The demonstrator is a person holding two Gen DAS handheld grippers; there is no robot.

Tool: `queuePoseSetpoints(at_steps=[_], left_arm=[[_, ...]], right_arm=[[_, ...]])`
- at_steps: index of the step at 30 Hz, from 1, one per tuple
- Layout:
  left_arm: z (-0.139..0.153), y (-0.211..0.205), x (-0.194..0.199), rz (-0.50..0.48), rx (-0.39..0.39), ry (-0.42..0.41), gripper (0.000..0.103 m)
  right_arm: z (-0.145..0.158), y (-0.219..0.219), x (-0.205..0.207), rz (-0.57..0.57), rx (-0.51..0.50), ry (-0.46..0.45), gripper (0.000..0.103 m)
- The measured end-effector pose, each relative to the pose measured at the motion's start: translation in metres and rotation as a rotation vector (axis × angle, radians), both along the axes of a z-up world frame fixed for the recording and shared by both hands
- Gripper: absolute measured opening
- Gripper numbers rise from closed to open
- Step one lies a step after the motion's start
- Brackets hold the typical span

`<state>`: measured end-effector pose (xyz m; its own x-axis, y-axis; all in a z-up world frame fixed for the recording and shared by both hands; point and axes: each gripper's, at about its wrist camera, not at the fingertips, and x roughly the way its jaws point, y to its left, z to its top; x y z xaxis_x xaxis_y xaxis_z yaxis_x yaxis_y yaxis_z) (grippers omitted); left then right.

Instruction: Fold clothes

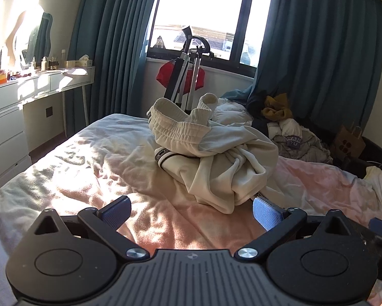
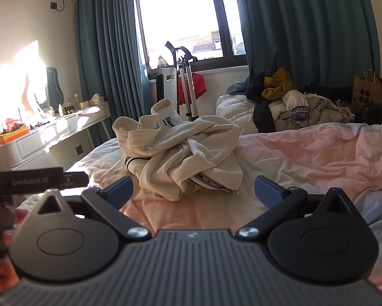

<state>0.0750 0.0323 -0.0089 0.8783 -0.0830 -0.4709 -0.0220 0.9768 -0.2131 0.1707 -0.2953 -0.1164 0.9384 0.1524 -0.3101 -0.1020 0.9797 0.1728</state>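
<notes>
Both tongs, left point(image 1: 191, 213) and right point(image 2: 193, 191), gape before crumpled cream garment point(image 2: 188, 150) (on bed point(image 2: 305, 153)).

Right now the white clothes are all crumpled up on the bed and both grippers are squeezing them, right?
Not quite. The white clothes are crumpled on the bed, but neither gripper squeezes them. In the wrist views the left gripper and the right gripper are open, short of the pile.

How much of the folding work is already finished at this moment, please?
Nothing looks folded yet. The cream-white zip jacket lies crumpled in a heap on the pink-and-white bedsheet. The left gripper and the right gripper are both open and hold nothing, facing the heap. Still left: spread and fold it, then the mixed clothes pile behind.
</notes>
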Motion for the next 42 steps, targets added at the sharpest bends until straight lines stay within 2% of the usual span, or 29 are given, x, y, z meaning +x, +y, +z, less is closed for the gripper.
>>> queuePoseSetpoints(at_steps=[5,11,15,19,25,30,31,34,36,37,38,42], left_arm=[[0.009,0.024,0.052,0.023,-0.121,0.04,0.101],[0.015,0.055,0.149,0.09,-0.264,0.095,0.1],[0.021,0.072,0.218,0.164,-0.332,0.121,0.1],[0.024,0.078,0.276,0.27,-0.296,0.167,0.1],[0.013,0.071,0.343,0.358,-0.218,0.272,0.098],[-0.014,0.066,0.371,0.373,-0.208,0.387,0.081],[-0.02,0.066,0.373,0.373,-0.212,0.406,0.074],[-0.027,0.064,0.371,0.38,-0.146,0.442,0.057],[-0.024,0.065,0.361,0.381,-0.132,0.429,0.045],[-0.02,0.066,0.353,0.385,-0.134,0.423,0.038],[-0.015,0.066,0.346,0.387,-0.136,0.419,0.015],[0.013,0.065,0.301,0.322,-0.162,0.355,0.015]], right_arm=[[-0.011,0.0,0.008,-0.005,-0.012,0.037,0.103],[-0.021,-0.002,0.016,0.003,0.018,0.07,0.103],[-0.032,-0.001,0.029,0.017,0.027,0.106,0.103],[-0.047,-0.002,0.045,0.027,0.042,0.155,0.103],[-0.07,-0.013,0.071,0.03,0.131,0.224,0.103],[-0.085,-0.021,0.082,0.026,0.177,0.257,0.103],[-0.087,-0.022,0.084,0.026,0.181,0.263,0.103],[-0.088,-0.021,0.085,0.024,0.178,0.271,0.103],[-0.081,-0.02,0.08,0.024,0.164,0.235,0.103],[-0.078,-0.019,0.077,0.024,0.157,0.216,0.103],[-0.075,-0.019,0.074,0.026,0.147,0.196,0.103],[-0.066,-0.015,0.065,0.028,0.113,0.15,0.103]])
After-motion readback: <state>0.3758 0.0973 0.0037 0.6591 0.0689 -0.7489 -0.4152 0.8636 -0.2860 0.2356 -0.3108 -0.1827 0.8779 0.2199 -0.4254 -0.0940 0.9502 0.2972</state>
